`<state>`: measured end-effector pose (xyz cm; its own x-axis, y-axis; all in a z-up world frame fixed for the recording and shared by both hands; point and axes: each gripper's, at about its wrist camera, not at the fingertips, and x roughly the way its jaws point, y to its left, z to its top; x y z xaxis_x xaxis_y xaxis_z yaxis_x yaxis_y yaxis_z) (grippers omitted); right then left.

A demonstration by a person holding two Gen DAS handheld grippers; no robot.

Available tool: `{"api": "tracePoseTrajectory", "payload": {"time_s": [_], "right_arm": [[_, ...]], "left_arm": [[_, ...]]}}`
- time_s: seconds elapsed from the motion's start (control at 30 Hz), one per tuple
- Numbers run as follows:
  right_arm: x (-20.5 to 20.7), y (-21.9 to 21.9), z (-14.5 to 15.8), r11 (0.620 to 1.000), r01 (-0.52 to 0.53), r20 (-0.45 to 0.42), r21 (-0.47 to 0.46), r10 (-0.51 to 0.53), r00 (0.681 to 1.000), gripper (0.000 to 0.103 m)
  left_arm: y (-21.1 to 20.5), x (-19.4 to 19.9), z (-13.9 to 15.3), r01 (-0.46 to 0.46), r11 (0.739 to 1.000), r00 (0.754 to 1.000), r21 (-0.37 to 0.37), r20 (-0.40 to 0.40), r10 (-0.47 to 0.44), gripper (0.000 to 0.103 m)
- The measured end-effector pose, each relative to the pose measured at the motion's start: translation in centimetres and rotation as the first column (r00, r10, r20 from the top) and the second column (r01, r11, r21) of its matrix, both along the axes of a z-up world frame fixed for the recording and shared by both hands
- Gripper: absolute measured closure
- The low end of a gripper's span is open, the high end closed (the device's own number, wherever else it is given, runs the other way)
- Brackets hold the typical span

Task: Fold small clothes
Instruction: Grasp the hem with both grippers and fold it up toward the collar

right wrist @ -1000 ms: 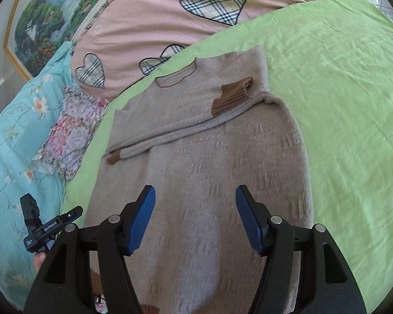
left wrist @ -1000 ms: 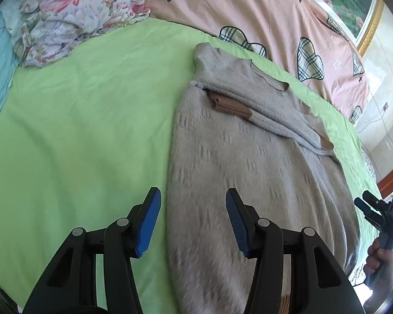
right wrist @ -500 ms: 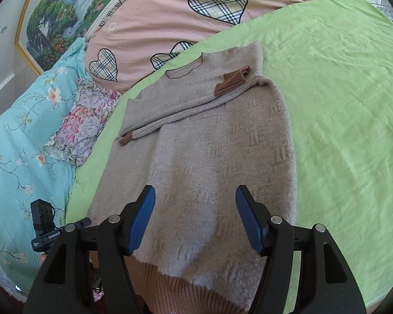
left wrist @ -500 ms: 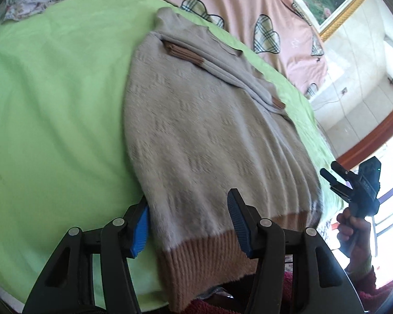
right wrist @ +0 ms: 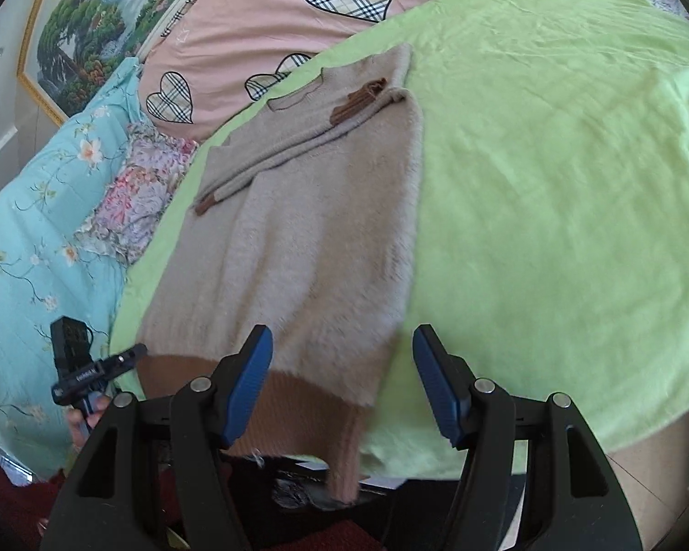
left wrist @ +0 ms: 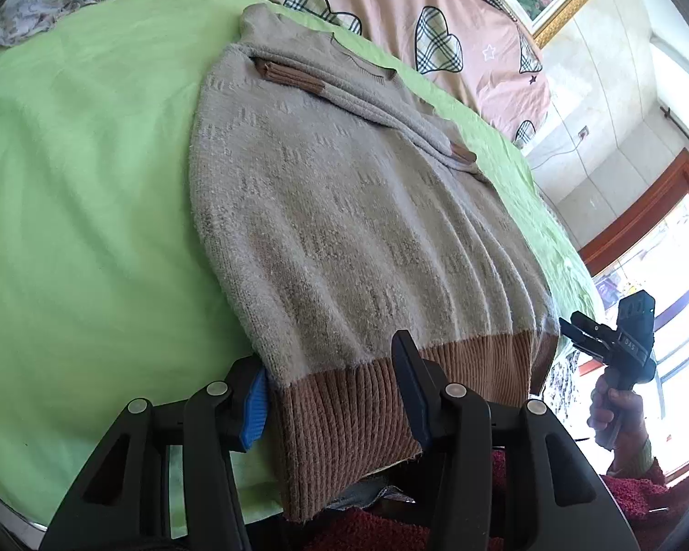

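Sweater (left wrist: 353,211) lies flat on the bed (left wrist: 82,174), hem overhanging its near edge; both hand-held grippers (left wrist: 330,390) (right wrist: 342,381) released, straddling hem corners; recommend clamping ribbing squarely before folding.

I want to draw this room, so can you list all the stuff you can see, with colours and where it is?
Fuzzy beige knit sweater: one, brown ribbed hem and cuffs, flat on the bed, sleeves folded across the chest, hem hanging over the near edge.
Light green bed sheet: one, under the sweater.
Pink quilt with plaid hearts: one, behind the sweater.
Turquoise flowered blanket: one, at the bedside.
Pink-and-lilac floral cloth: one, beside the blanket.
Gold-framed landscape painting: one, on the wall.
Left claw: black, blue pads, open around the hem.
Right claw: same colours, open at the hem.
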<state>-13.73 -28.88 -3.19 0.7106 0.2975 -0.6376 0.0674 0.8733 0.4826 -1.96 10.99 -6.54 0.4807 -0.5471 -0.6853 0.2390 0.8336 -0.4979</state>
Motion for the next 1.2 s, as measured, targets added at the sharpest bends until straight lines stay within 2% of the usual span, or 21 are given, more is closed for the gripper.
{"api": "tracePoseTrajectory", "payload": {"time_s": [0.13,0.2,0.27,0.33,0.4,0.5,0.6,0.67,0.77,0.9,1.0,1.2], "right_arm": [[0.3,0.5,-0.8,0.997,-0.066,0.003,0.039,0.066,0.998,0.040],[1.5,1.8,-1.3,0.991,-0.127,0.001,0.047,0.127,0.992,0.044],[2.4,2.9,-2.0,0.982,-0.176,0.002,0.066,0.177,0.984,0.054],[3.1,4.0,-3.1,0.969,-0.233,-0.037,0.078,0.237,0.971,0.092],[2.8,4.2,-3.3,0.968,-0.247,-0.048,0.049,0.249,0.967,0.092],[1.6,2.2,-2.7,0.972,-0.216,0.014,0.095,0.216,0.976,0.093],[0.7,0.4,-2.0,0.970,-0.184,0.075,0.160,0.174,0.982,0.093],[0.6,0.1,-1.9,0.967,-0.188,0.081,0.169,0.177,0.981,0.093],[0.9,0.2,-2.2,0.966,-0.192,0.071,0.173,0.182,0.981,0.093],[0.8,0.3,-1.6,0.958,-0.205,0.107,0.201,0.187,0.977,0.093],[1.0,0.2,-0.4,0.948,-0.222,0.153,0.229,0.190,0.970,0.093],[3.4,0.0,3.3,0.948,-0.228,0.262,0.223,0.167,0.951,0.093]], "left_arm": [[-0.4,0.1,0.0,0.034,0.999,0.999,0.015,0.003,-0.034,0.057],[-0.7,0.2,-0.1,0.049,0.998,0.999,0.025,0.002,-0.049,0.083],[-0.6,0.4,-0.6,0.061,0.998,0.998,0.005,-0.025,-0.061,0.087],[-0.3,0.2,-0.6,0.060,0.998,0.998,0.008,-0.023,-0.060,0.090],[-0.1,-0.2,-0.4,0.059,0.998,0.998,0.025,-0.005,-0.059,0.093],[0.3,-0.4,-0.4,0.052,0.998,0.999,0.027,-0.002,-0.052,0.094],[0.9,-1.0,1.1,0.044,0.999,0.997,-0.019,0.057,-0.043,0.094],[1.5,-1.2,1.4,0.047,0.997,0.996,-0.056,0.083,-0.042,0.096],[2.5,-1.0,0.6,0.033,0.995,0.998,-0.095,0.048,-0.029,0.096],[2.8,-1.4,0.5,0.009,0.993,0.999,-0.116,0.050,-0.003,0.097],[3.1,-1.1,2.2,0.000,0.987,0.995,-0.161,0.094,0.015,0.097],[2.8,1.5,6.6,-0.008,0.983,0.976,-0.184,0.213,0.048,0.097]]}}
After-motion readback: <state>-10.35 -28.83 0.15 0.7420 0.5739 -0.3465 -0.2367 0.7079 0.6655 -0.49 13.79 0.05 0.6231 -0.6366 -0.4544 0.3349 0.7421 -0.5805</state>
